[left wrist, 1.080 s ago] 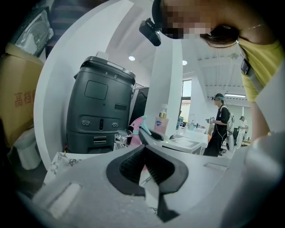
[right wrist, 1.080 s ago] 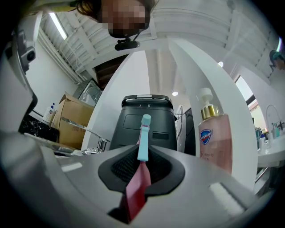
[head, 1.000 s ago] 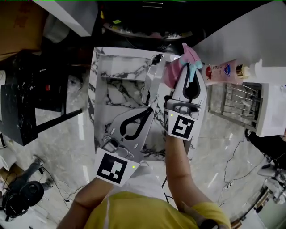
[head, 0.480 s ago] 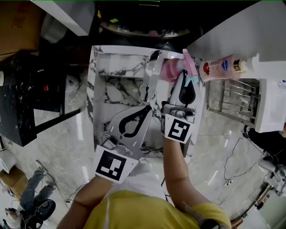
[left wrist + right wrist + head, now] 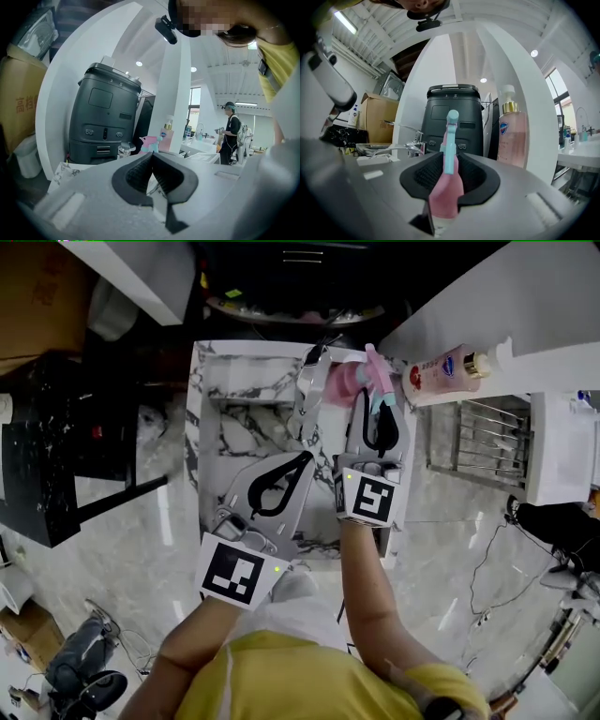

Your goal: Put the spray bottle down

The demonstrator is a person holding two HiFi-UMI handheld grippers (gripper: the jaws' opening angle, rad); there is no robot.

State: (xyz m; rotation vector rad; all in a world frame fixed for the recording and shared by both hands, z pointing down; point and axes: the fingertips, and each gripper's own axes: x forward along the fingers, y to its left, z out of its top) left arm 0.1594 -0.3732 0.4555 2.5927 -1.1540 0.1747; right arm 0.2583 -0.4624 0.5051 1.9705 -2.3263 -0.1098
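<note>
I saw bright, even light from ceiling lamps (image 5: 137, 63) and a window (image 5: 194, 101). The floor (image 5: 167, 517) glared, both gripper views bowed and darkened at their edges, and the spray bottle (image 5: 445, 187) looked soft up close.

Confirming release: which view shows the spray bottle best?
Right gripper view: the spray bottle stands close up between the right tool's opening jaws. Head view shows just its top; left gripper view, a distant shape.
</note>
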